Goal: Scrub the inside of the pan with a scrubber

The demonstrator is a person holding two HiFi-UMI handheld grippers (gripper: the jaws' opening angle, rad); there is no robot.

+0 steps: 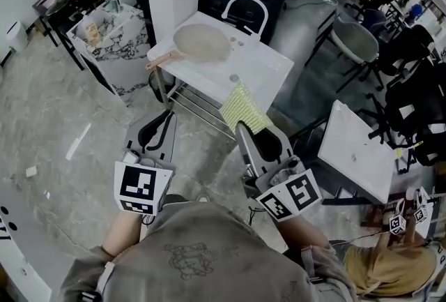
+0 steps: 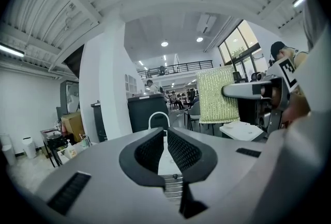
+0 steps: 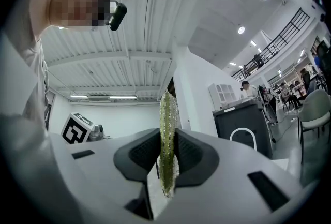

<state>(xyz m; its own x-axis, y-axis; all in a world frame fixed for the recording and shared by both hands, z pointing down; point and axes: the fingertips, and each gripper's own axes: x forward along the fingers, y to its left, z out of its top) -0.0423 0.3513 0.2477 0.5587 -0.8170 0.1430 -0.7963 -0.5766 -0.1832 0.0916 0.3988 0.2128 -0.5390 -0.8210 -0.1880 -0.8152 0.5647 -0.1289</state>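
Both arms are out in front of the chest, forearms roughly parallel, and both tools point at the sink [image 1: 273, 72], near level.

Left gripper [image 1: 166, 116]: short of the sink's near-left corner and well apart from it. The jaws are closed to a thin slit with the tips meeting. Nothing is between them.

Right gripper [image 1: 242, 129]: short of the sink's near edge, at about its middle. The jaws are clamped on the scrubber [image 1: 244, 109].
- The scrubber is a thin yellow-green pad, pinched at one edge.
- In the right gripper view it stands edge-on and upright between the pads, rising well above them.
- In the left gripper view it shows as a flat sheet sticking out past the jaw tips, in the air.
- In the head view it overlaps the sink's near edge. That view doesn't show whether they touch.

Pan [image 1: 202, 42]: flat on the sink top at the far-left part, open side up. Its wooden handle sticks out over the sink's left edge. It is well apart from both grippers and from the scrubber.

Faucet [image 1: 245, 8]: a white arch at the sink's far edge, just behind the pan.

Markings: the left cube [image 1: 143, 187] and right cube [image 1: 291, 196] carry black-and-white square markers.
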